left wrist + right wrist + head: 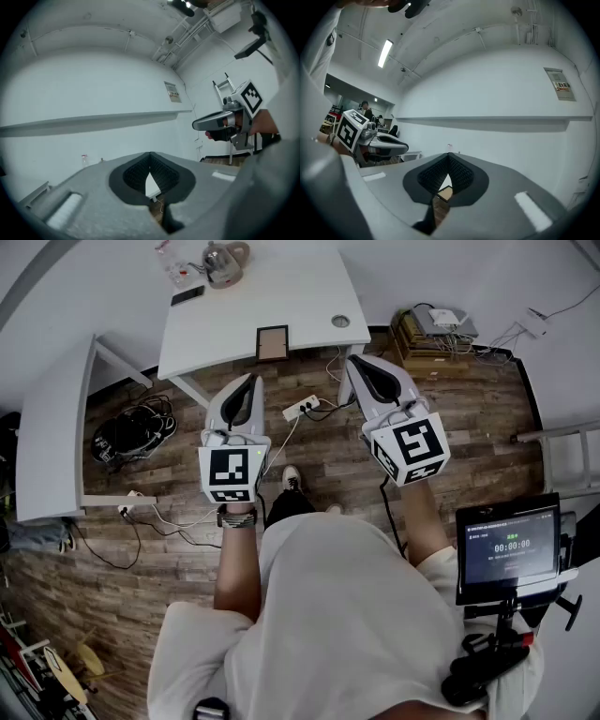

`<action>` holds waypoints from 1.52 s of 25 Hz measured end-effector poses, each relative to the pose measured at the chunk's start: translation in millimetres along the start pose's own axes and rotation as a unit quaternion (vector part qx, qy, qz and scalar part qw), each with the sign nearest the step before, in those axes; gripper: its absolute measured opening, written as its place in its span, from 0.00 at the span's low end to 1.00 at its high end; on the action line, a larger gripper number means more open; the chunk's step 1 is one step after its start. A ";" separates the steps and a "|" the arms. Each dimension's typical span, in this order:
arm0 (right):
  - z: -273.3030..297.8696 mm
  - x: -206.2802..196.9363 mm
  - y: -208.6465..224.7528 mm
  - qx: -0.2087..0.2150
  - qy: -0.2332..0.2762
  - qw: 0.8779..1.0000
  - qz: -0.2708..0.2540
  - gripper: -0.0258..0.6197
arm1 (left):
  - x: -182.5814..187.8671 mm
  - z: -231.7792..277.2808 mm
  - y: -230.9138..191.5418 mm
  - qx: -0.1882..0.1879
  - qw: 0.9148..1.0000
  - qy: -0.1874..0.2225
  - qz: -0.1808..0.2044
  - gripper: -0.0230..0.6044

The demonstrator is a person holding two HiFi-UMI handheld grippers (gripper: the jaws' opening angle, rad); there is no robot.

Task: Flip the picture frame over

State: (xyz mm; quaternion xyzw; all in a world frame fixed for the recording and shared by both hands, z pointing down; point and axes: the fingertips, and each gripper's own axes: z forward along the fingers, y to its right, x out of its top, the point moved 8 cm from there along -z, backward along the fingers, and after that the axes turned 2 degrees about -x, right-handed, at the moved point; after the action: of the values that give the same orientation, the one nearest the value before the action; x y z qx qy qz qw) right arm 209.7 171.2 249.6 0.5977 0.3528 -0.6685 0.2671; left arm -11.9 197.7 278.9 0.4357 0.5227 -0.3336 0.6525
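Observation:
The picture frame (272,343), brown with a dark rim, lies flat near the front edge of the white table (234,324). Both grippers hang level over the wooden floor, short of the table and apart from the frame. My left gripper (251,381) is shut and empty, with its tips meeting in its own view (150,157). To the right of the frame, my right gripper (357,362) is also shut on nothing (449,157). Through the small gap under its tips I see a corner of the frame (443,193).
A kettle (225,263) and a dark phone (187,295) sit at the table's far side. On the floor lie a power strip (302,407), cables and a black bundle (131,432). A second white table (52,427) stands left, boxes (431,334) right, a monitor (511,545) near right.

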 end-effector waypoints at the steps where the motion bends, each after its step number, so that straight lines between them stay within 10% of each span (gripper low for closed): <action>1: 0.0 -0.1 -0.3 -0.001 0.002 1.000 0.004 0.04 | -0.1 -0.5 0.1 -0.001 1.000 0.000 -0.001 0.04; 26: 49.5 -54.5 30.0 -0.023 -0.065 0.996 0.051 0.04 | -100.7 88.8 -35.5 -0.064 0.977 -0.185 0.088 0.24; 38: 130.7 -118.4 61.4 -0.036 -0.135 0.987 0.075 0.04 | -208.1 191.9 -52.1 -0.130 0.921 -0.299 0.213 0.27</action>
State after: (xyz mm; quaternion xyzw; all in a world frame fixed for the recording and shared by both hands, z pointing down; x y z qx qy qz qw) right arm 194.7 22.8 361.9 0.5169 0.2917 -0.7080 0.3828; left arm -31.3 -3.3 484.0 0.3280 0.2373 -0.2304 0.8849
